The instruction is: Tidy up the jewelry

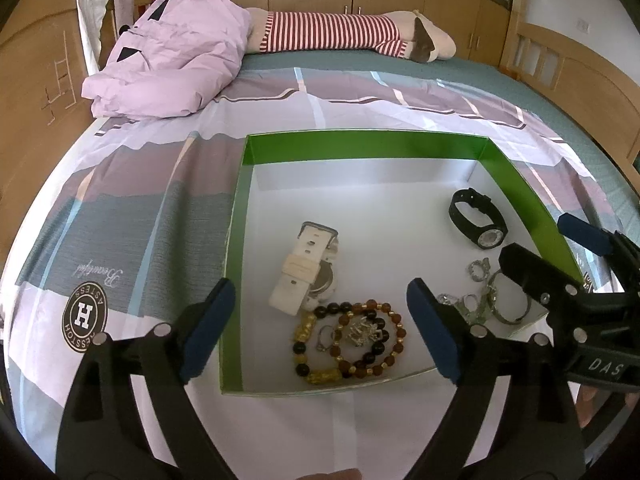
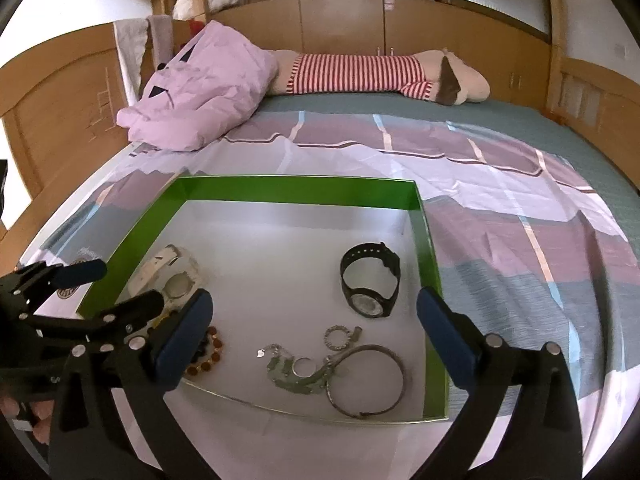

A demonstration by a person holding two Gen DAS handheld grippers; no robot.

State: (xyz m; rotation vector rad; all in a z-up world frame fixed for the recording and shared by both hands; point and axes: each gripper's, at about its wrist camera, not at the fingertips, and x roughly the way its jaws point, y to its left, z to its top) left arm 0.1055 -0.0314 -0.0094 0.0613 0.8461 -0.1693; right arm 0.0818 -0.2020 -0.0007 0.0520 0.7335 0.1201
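Both tools hang over the near edge of a shallow green-walled box [image 1: 360, 142] sitting on the bed [image 1: 120, 184], and both are spread wide with nothing between the pads. The left tool [image 1: 320, 328] frames the bead pile: two beaded bracelets [image 1: 352, 344] in amber, black and gold lie at the box's six o'clock, a small silver charm resting on them. Just beyond, toward eleven o'clock of the beads, a white watch [image 1: 306, 268] lies on its side, touching the pile's edge.

Over to the right tool [image 2: 314, 332], jaws fully apart, nothing pinched. Below it, a silver bangle [image 2: 366, 380] lies flat at the box's five o'clock, tangled with a silver chain [image 2: 292, 372] and a small ring of stones [image 2: 338, 336]; whether these are linked or merely overlapping is hard to say. A black watch [image 2: 370, 280] stands on its strap at two o'clock, well apart from the white one.

Far back at twelve o'clock, a lilac quilt [image 1: 176, 52] is bunched beside a striped plush toy [image 1: 332, 32].
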